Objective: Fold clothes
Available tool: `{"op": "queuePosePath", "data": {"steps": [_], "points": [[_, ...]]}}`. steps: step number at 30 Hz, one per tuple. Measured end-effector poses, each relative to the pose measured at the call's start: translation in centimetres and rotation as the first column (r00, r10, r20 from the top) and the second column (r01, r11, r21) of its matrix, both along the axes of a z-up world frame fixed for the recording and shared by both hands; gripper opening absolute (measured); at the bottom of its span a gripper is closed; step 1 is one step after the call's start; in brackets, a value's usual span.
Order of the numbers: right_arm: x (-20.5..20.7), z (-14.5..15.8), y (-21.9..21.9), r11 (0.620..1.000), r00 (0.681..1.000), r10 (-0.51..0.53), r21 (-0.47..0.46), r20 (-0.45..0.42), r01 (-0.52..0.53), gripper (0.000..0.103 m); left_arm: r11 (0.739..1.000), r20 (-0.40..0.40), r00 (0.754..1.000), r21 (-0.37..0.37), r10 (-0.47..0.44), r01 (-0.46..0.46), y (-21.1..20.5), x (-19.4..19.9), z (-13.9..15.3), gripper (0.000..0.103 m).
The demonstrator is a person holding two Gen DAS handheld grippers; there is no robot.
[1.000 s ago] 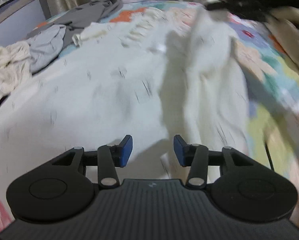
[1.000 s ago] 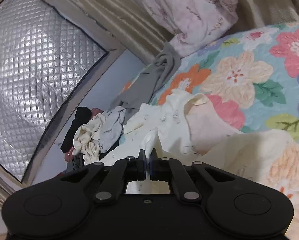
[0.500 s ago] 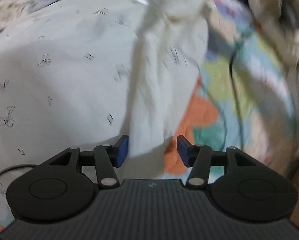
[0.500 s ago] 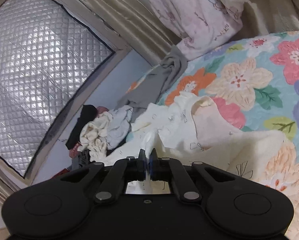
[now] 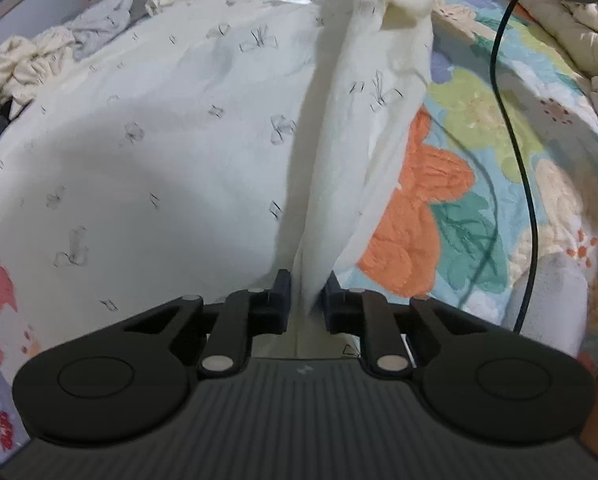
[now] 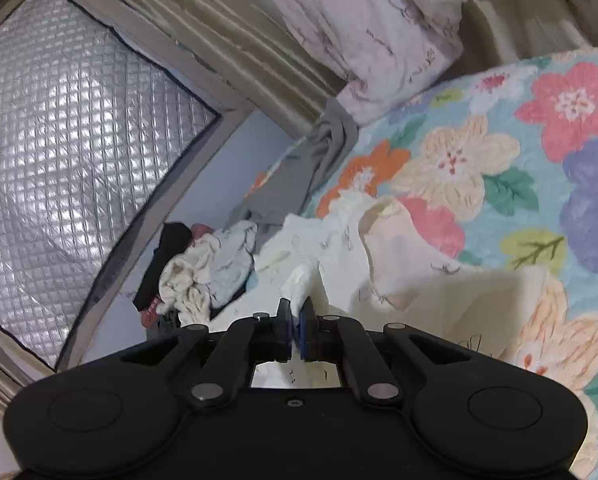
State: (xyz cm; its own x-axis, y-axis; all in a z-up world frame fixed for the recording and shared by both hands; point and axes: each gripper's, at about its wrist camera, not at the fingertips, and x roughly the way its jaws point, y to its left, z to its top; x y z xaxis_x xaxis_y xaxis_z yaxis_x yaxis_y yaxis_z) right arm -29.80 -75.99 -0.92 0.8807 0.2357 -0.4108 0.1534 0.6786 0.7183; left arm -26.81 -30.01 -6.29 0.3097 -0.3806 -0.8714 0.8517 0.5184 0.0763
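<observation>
Your left gripper has just closed on a raised fold of the cream garment (bow-printed), while your right gripper pinches another edge.

The cream garment is thin, soft matt cloth, faintly creased. The floral bedspread under it looks quilted and stitched. Each hand-held gripper is matt black plastic with small shiny metal pins. The window covering is quilted, glossy silver foil.
</observation>
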Motion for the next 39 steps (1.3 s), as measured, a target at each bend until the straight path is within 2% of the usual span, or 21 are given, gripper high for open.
{"op": "queuePosePath", "data": {"steps": [2,8,11,13,17,18,20,22,24,26,28,29,30,33,34,35,36,37,38,39], "points": [[0.2,-0.3,0.2,1.0,1.0,0.0,0.009,0.0,0.0,0.005,1.0,0.035,0.999,-0.003,0.031,-0.031,0.0,0.8,0.9,0.021],[0.9,-0.3,0.4,1.0,1.0,0.019,0.017,0.012,-0.019,0.005,0.993,0.046,0.993,-0.06,0.106,-0.104,0.0,3.7,2.7,0.021],[1.0,-0.7,0.3,1.0,1.0,0.015,0.018,0.002,-0.015,0.005,0.99,0.094,0.989,-0.094,0.118,-0.109,-0.7,5.3,3.1,0.021],[1.1,-1.3,0.3,1.0,1.0,0.014,0.023,-0.011,-0.013,0.006,0.991,0.121,0.985,-0.07,0.124,-0.116,-1.3,6.5,2.8,0.021],[1.7,-3.0,1.0,0.999,0.997,0.025,0.028,-0.07,-0.023,0.01,0.989,0.037,0.99,-0.074,0.133,-0.13,-1.8,6.9,2.6,0.022],[1.9,-3.5,1.2,0.999,0.996,0.028,0.028,-0.086,-0.026,0.011,0.986,0.01,0.991,-0.093,0.137,-0.135,-1.6,6.5,3.0,0.024],[2.3,-3.9,1.7,0.999,0.994,0.041,0.031,-0.102,-0.038,0.011,0.981,-0.024,0.989,-0.122,0.146,-0.148,-0.9,5.4,3.7,0.036],[2.5,-4.3,2.0,0.998,0.992,0.05,0.039,-0.112,-0.046,0.012,0.981,-0.034,0.989,-0.126,0.144,-0.148,-0.5,4.4,4.3,0.047],[2.7,-4.5,2.3,0.997,0.991,0.055,0.055,-0.12,-0.048,0.016,0.981,-0.061,0.987,-0.115,0.148,-0.154,-0.6,3.6,4.2,0.051],[2.8,-4.9,2.4,0.997,0.989,0.051,0.069,-0.137,-0.042,0.035,0.979,-0.109,0.981,-0.107,0.161,-0.173,-0.7,3.0,3.9,0.063],[2.8,-5.2,2.6,0.996,0.987,0.048,0.083,-0.15,-0.036,0.041,0.979,-0.149,0.977,-0.114,0.15,-0.167,-0.9,2.4,3.0,0.063],[2.7,-5.4,2.7,0.995,0.987,0.047,0.089,-0.155,-0.034,0.042,0.982,-0.14,0.98,-0.1,0.143,-0.158,-1.1,2.2,2.5,0.063],[2.7,-5.6,2.8,0.995,0.986,0.046,0.096,-0.159,-0.031,0.043,0.986,-0.122,0.983,-0.079,0.136,-0.147,-1.4,1.9,1.9,0.063],[2.9,-6.2,3.2,0.994,0.983,0.053,0.103,-0.177,-0.035,0.052,0.989,0.0,0.989,-0.007,0.146,-0.146,-1.7,1.6,0.6,0.059],[3.2,-6.6,3.4,0.995,0.98,0.058,0.092,-0.191,-0.041,0.054,0.99,0.019,0.99,-0.005,0.143,-0.142,-1.6,1.5,0.5,0.052],[3.4,-7.0,3.7,0.996,0.977,0.063,0.081,-0.205,-0.048,0.054,0.991,0.031,0.99,-0.009,0.135,-0.135,-1.4,1.5,0.5,0.041],[3.5,-7.3,4.0,0.997,0.977,0.063,0.06,-0.206,-0.051,0.054,0.992,0.035,0.991,-0.019,0.127,-0.126,-1.4,1.4,0.5,0.036],[3.6,-7.6,4.3,0.998,0.976,0.062,0.039,-0.207,-0.055,0.045,0.993,0.034,0.992,-0.027,0.117,-0.116,-1.3,1.4,0.6,0.031],[3.7,-7.9,4.6,0.998,0.976,0.062,0.018,-0.208,-0.059,0.012,0.994,0.038,0.994,-0.029,0.103,-0.102,-1.4,1.3,0.7,0.023],[3.6,-7.7,4.9,0.997,0.979,0.066,-0.025,-0.192,-0.072,0.005,0.996,0.044,0.995,-0.028,0.087,-0.086,-1.5,1.2,0.8,0.02]]}}
